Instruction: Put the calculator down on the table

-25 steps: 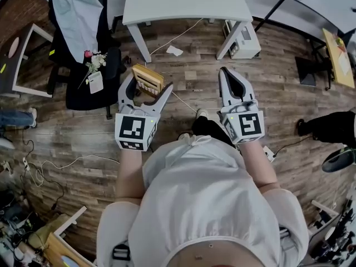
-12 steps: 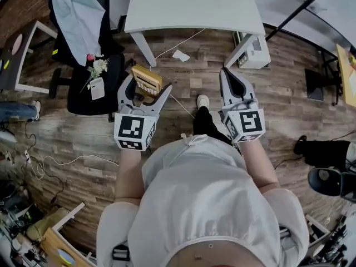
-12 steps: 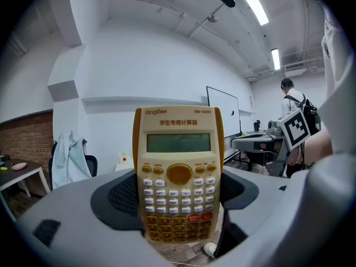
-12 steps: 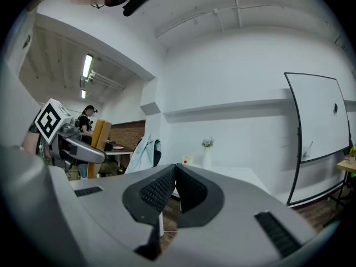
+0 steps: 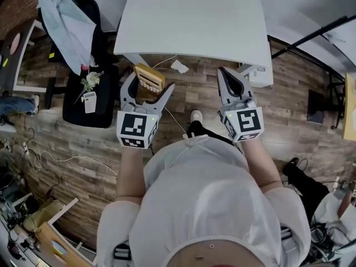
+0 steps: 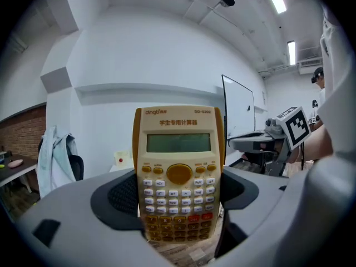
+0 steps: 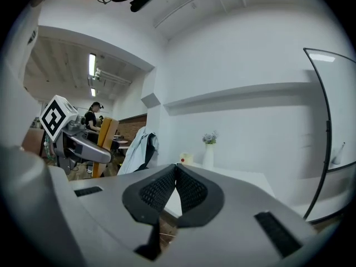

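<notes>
A yellow calculator (image 6: 179, 174) with white and orange keys stands upright between the jaws of my left gripper (image 5: 147, 88), which is shut on its sides. In the head view the calculator (image 5: 148, 78) hangs above the wooden floor, just short of the front edge of the white table (image 5: 194, 15). My right gripper (image 5: 228, 79) is shut with nothing in it, its pads (image 7: 175, 188) pressed together. It is held level with the left one, also short of the table's front edge.
A black chair (image 5: 83, 65) draped with a light jacket (image 5: 61, 15) stands left of the table, with a small flower vase (image 5: 89, 90) on its seat. A scrap of paper (image 5: 179, 67) and cables lie on the floor. A white vase with flowers (image 7: 209, 149) stands on the table.
The table has come nearer in the head view as the person walks toward it. Both grippers keep their pose, and the calculator stays held.
</notes>
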Motion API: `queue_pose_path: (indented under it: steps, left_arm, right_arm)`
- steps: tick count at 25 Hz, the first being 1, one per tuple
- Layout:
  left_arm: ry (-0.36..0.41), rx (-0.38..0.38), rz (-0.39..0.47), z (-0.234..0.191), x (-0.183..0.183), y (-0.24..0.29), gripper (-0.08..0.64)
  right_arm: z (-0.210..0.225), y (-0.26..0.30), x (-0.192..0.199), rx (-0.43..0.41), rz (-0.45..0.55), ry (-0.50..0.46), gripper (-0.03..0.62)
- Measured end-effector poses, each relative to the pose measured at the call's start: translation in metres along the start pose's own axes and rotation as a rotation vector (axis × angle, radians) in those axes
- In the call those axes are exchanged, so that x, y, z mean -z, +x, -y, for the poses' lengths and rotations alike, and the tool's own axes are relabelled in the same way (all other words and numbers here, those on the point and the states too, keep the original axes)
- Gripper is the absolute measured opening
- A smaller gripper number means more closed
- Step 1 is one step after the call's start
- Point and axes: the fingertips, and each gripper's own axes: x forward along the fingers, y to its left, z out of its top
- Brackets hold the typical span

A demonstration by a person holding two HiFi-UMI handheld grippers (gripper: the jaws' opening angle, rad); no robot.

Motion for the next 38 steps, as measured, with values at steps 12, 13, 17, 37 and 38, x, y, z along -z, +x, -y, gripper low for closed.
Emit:
queue_pose_path:
  steps: [12,13,17,37,38]
  left_arm:
    - [-0.004,0.009,-0.058,-0.012,-0.023,0.123,0.403]
    - [-0.007,0.011,-0.067,-0.015,-0.021,0.130,0.403]
    - [-0.025,0.026,-0.104,-0.029,-0.010,0.162,0.403]
    - [-0.034,0.144,-0.343,-0.144,0.058,0.351,0.403]
    - [-0.028,0.149,-0.360,-0.146,0.065,0.357,0.403]
  right_arm:
    - [0.090,0.083,0.003,-0.038,-0.019,0.021,0.006]
    - [0.094,0.089,0.004,-0.039,-0.024,0.027,0.006]
    - [0.105,0.117,0.013,-0.044,-0.048,0.031,0.006]
    - [0.180,0.310,0.077,0.008,-0.206,0.131,0.006]
    - [0.181,0.316,0.083,0.009,-0.218,0.134,0.006]
